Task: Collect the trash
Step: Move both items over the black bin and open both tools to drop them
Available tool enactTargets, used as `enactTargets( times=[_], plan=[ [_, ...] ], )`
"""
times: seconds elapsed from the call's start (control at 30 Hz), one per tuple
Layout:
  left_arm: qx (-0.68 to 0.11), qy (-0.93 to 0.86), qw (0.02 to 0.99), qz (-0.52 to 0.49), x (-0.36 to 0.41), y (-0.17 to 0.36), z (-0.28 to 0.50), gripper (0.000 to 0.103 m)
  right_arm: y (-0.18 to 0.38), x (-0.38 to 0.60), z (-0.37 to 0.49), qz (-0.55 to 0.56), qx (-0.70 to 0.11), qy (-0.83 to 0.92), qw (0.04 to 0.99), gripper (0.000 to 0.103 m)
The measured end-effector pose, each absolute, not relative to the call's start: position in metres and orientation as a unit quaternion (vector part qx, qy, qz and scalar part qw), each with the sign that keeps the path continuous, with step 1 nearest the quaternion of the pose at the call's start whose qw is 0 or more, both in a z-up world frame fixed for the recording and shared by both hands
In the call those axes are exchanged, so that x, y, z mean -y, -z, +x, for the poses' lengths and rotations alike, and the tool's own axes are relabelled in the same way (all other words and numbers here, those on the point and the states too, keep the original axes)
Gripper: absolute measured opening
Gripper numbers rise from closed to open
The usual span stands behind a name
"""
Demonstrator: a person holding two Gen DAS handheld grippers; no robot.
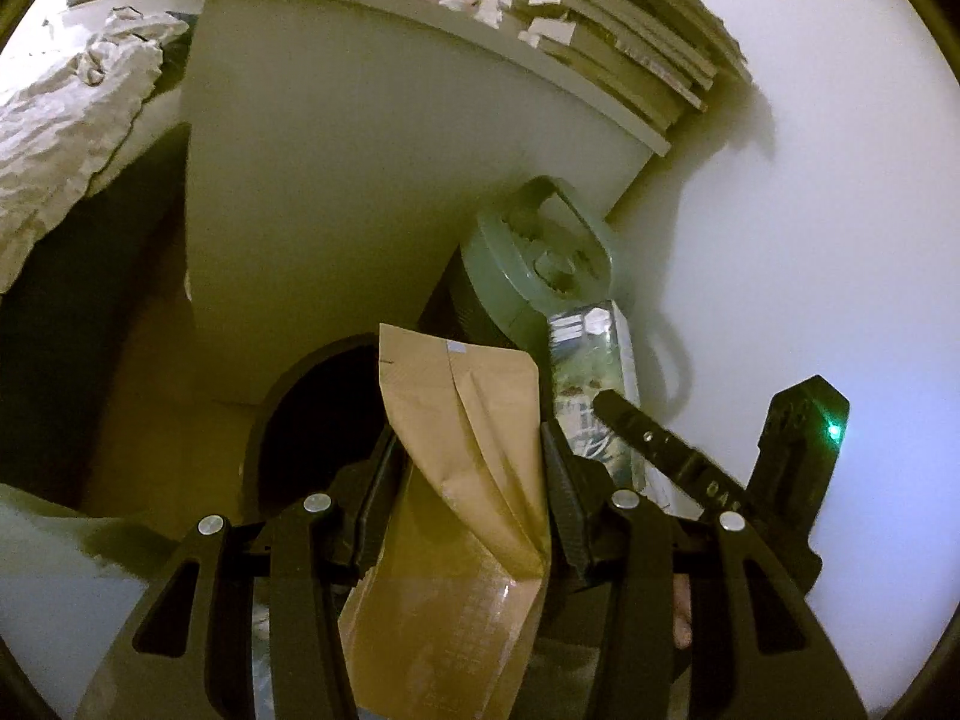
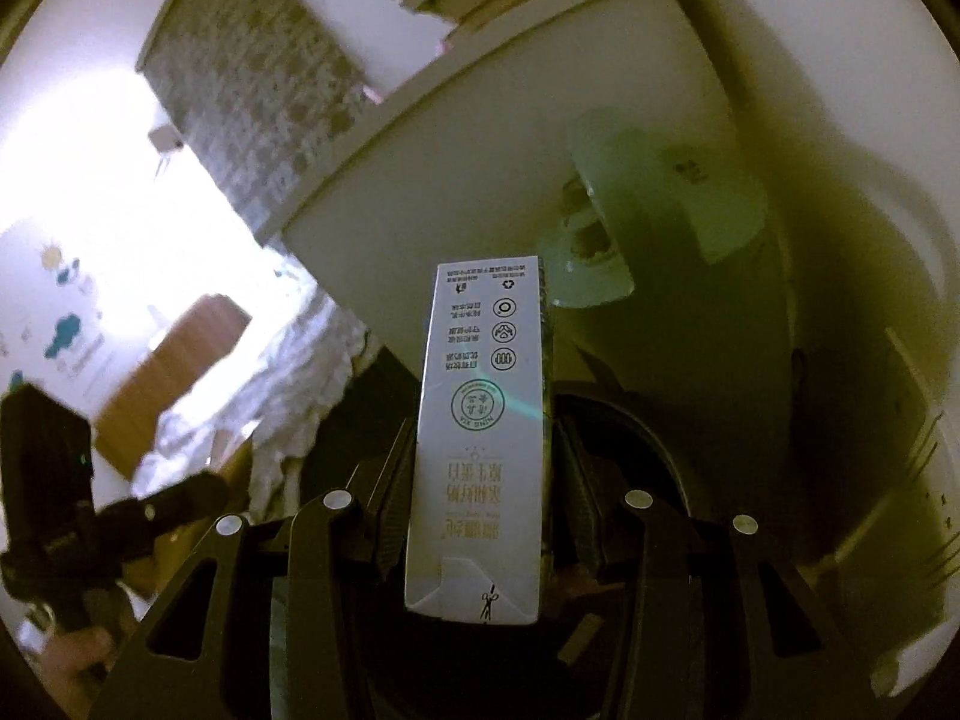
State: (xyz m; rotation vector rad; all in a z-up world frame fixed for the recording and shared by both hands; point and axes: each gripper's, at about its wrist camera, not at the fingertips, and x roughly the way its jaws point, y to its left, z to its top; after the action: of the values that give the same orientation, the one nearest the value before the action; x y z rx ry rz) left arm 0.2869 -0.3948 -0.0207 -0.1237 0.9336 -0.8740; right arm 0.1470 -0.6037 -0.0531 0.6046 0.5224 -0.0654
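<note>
A brown kraft-paper pouch (image 1: 462, 480), creased lengthwise and buckled near its top edge, stands clamped between the fingers of the left tool (image 1: 468, 450), its torn upper corner showing a pale strip and its lower part printed with faint rows of text. The pouch hangs over the round dark mouth of a black bin (image 1: 312, 408) at the foot of a pale cabinet (image 1: 360, 180).

The right tool (image 2: 483, 450) grips a tall, slim white drink carton (image 2: 480, 450) by its two narrow sides. The carton's facing panel bears a green round seal, three small circular icons, lines of Chinese print in gold and black, and a scissors mark on the folded flap at its near end; a green patterned side shows along its right edge. In the left wrist view the same carton (image 1: 594, 360) appears just beside the pouch, held up by the right tool (image 1: 660, 450), whose body carries a small green light.

A pale green fan-like appliance (image 1: 540, 264) leans between cabinet and white wall. A stack of books (image 1: 630, 42) lies on the cabinet top, and rumpled bedding (image 1: 72, 108) shows at far left.
</note>
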Motion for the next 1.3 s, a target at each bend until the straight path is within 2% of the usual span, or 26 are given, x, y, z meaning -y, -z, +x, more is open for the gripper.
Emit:
enactTargets(
  times=[0.67,0.73,0.8,0.83,0.87,0.93,1.3],
  plan=[
    [-0.461,0.392,0.794,-0.062,0.425,0.044,0.306,0.049,0.06,0.604,0.155,0.31,-0.27,0.044,0.911,0.045],
    [-0.463,0.383,0.797,-0.06,0.425,0.044,0.307,0.056,0.06,0.605,0.153,0.31,-0.267,0.048,0.911,0.046],
    [-0.461,0.368,0.806,-0.059,0.423,0.043,0.308,0.083,0.06,0.605,0.152,0.31,-0.266,0.054,0.911,0.046],
    [-0.458,0.362,0.81,-0.06,0.422,0.041,0.308,0.085,0.06,0.605,0.152,0.312,-0.265,0.053,0.911,0.048],
    [-0.454,0.359,0.813,-0.06,0.421,0.038,0.307,0.086,0.06,0.605,0.152,0.313,-0.265,0.052,0.911,0.059],
    [-0.454,0.357,0.814,-0.059,0.419,0.035,0.307,0.086,0.058,0.605,0.15,0.317,-0.256,0.056,0.912,0.072],
    [-0.435,0.356,0.821,-0.097,0.368,-0.023,0.252,0.086,0.058,0.592,0.146,0.29,-0.254,0.064,0.921,0.072]
  ],
)
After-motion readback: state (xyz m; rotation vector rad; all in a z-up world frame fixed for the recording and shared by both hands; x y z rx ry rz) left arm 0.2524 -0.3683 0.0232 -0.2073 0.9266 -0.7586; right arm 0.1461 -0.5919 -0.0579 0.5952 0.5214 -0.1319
